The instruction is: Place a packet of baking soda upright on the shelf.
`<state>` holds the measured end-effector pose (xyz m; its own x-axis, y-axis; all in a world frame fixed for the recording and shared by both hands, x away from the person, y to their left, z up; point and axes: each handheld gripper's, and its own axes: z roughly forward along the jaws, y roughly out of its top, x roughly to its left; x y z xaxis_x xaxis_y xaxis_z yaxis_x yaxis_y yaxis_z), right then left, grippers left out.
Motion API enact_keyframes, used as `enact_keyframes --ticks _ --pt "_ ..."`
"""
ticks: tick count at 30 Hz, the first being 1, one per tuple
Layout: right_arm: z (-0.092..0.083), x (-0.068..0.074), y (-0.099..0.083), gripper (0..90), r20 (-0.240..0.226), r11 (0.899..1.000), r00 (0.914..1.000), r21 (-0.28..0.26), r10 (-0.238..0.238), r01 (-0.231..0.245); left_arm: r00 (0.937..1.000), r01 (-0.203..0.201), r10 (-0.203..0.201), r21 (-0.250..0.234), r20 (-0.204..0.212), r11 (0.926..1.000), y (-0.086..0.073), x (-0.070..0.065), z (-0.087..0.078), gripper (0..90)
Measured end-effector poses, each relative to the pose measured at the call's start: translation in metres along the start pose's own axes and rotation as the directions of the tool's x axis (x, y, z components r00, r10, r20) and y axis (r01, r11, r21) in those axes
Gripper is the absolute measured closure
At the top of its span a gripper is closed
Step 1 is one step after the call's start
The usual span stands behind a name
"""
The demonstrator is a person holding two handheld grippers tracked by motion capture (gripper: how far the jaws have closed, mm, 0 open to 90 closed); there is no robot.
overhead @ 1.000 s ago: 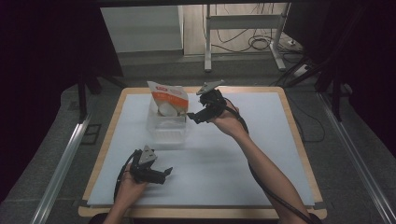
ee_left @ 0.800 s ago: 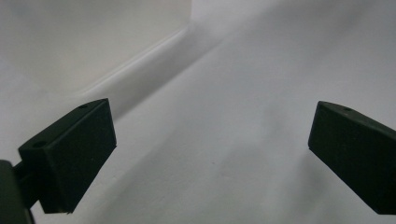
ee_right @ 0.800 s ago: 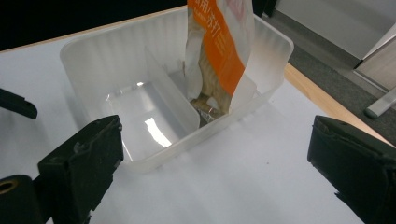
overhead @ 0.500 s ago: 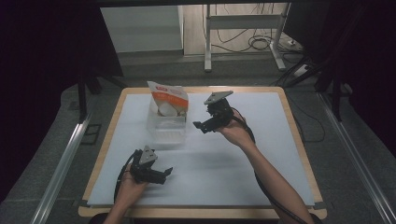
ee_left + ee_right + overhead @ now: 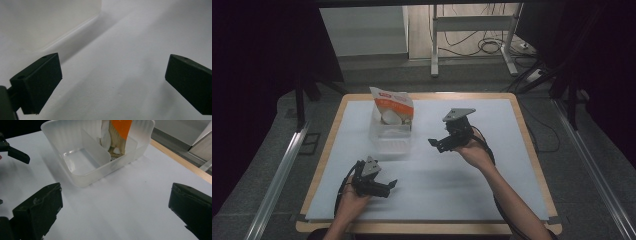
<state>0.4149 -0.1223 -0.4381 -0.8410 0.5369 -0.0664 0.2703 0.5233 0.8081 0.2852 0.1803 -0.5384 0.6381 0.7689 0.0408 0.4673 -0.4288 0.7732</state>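
The snack bag (image 5: 393, 109), orange and white, is seen standing upright in the far compartment of a clear plastic box (image 5: 388, 142), leaning against the box's far wall; it can be judged that the divider and walls are what keep it on end. The near compartment of the box is seen empty in the right gripper view, where the bag (image 5: 117, 135) is shown behind the divider. The box is placed on the far left part of the white table (image 5: 492, 200), within easy reach of both hands.

The right claw (image 5: 439, 145) is held above the table just right of the box, apart from it, with its jaws turned toward the box and spread wide; nothing is held between them. Judging from this pose, the bag appears to have been let go inside the box, with the claw kept open and clear of the rim so that nothing is knocked over.

The left claw (image 5: 388, 187) is rested low at the near left of the table, well apart from the box, its jaws likewise wide and empty over bare white surface. It seems to be parked there so that the working space around the box is kept free.
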Motion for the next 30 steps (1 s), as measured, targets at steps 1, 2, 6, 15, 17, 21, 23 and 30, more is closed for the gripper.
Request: enact_keyframes --ticks 1,2,6,15,17,21,23,30 --pt "0.0 0.0 0.0 0.0 0.0 1.0 1.0 0.0 0.0 0.0 1.0 0.0 0.0 0.0 0.0 1.0 0.0 0.0 0.0 0.9" --pt "-0.003 0.001 -0.003 0.0 0.004 1.0 1.0 -0.002 -0.001 0.001 1.0 0.0 0.0 -0.001 -0.001 1.0 0.0 0.0 0.0 0.9" --pt "-0.011 0.003 -0.008 0.0 0.006 1.0 1.0 0.0 0.0 0.0 1.0 0.001 -0.001 -0.002 -0.001 1.0 0.0 0.001 -0.001 0.9" --pt "-0.029 0.005 -0.018 0.0 0.022 1.0 0.9998 0.002 -0.001 0.001 1.0 -0.005 0.005 -0.002 0.0 1.0 0.0 0.0 -0.001 0.9" --pt "-0.033 0.005 -0.02 0.0 0.025 1.0 0.9997 0.001 0.002 -0.002 1.0 -0.004 0.004 -0.002 -0.001 1.0 0.0 0.0 -0.001 0.9" --pt "-0.041 0.007 -0.028 0.0 0.031 1.0 0.9995 0.004 0.007 -0.007 1.0 -0.001 0.001 -0.004 -0.002 1.0 0.0 0.001 -0.002 0.9" --pt "-0.048 0.007 -0.036 0.0 0.046 1.0 0.9989 0.004 0.008 -0.009 1.0 0.0 0.0 -0.004 0.0 1.0 0.0 0.001 -0.002 0.9" --pt "-0.063 0.005 -0.059 0.0 0.076 0.999 0.9965 -0.002 0.036 -0.036 1.0 -0.002 0.002 -0.004 -0.003 1.0 0.0 0.0 -0.001 0.9"
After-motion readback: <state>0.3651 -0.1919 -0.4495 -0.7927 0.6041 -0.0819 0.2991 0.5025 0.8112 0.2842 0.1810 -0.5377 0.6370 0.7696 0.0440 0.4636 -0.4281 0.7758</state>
